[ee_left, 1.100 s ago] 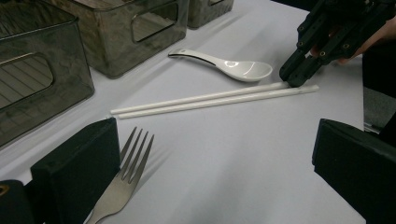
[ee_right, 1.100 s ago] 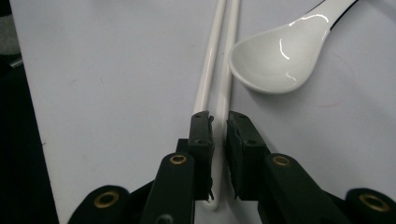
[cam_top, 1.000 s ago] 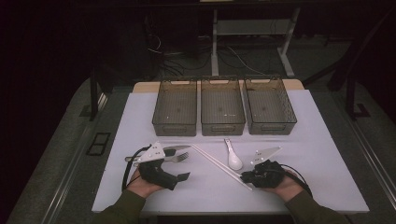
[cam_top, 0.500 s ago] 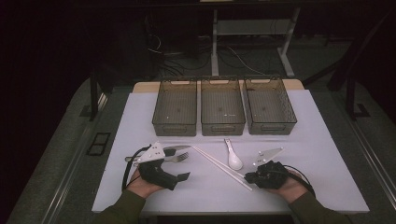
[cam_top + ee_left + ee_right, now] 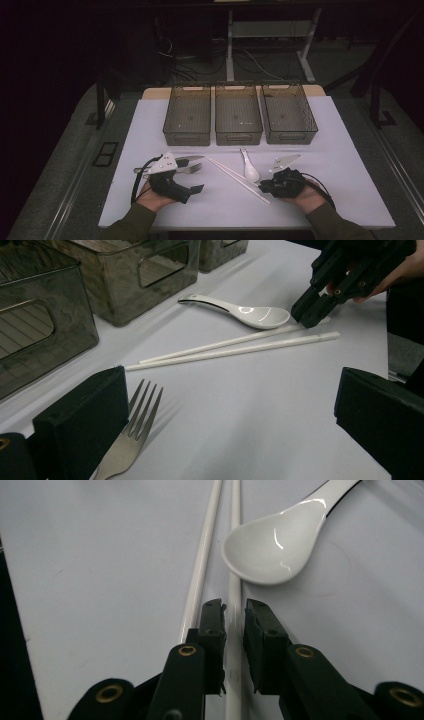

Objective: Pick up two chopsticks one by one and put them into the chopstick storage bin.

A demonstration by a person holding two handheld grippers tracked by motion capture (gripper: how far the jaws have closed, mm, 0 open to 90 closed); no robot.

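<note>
Two white chopsticks [image 5: 235, 176] lie slanted on the white table, beside a white ceramic spoon [image 5: 250, 170]. My right gripper [image 5: 263, 188] is low at their near ends. In the right gripper view its jaws [image 5: 234, 615] straddle one chopstick [image 5: 234, 545] with a thin gap at each pad, having just been opening. The second chopstick [image 5: 202, 555] runs outside the left jaw, and the spoon [image 5: 272, 545] is just ahead. My left gripper [image 5: 190, 175] rests open at the left. A metal fork [image 5: 135, 425] lies by one of its jaws [image 5: 230, 425].
Three dark see-through bins [image 5: 187, 117], [image 5: 238, 116], [image 5: 288, 115] stand in a row behind the cutlery. The white table surface [image 5: 345, 170] reaches to the right and to the front edge. Dark floor and cables lie beyond the table.
The right gripper has shifted only slightly at the chopstick ends. The left hand, fork, spoon and chopsticks lie as before.
</note>
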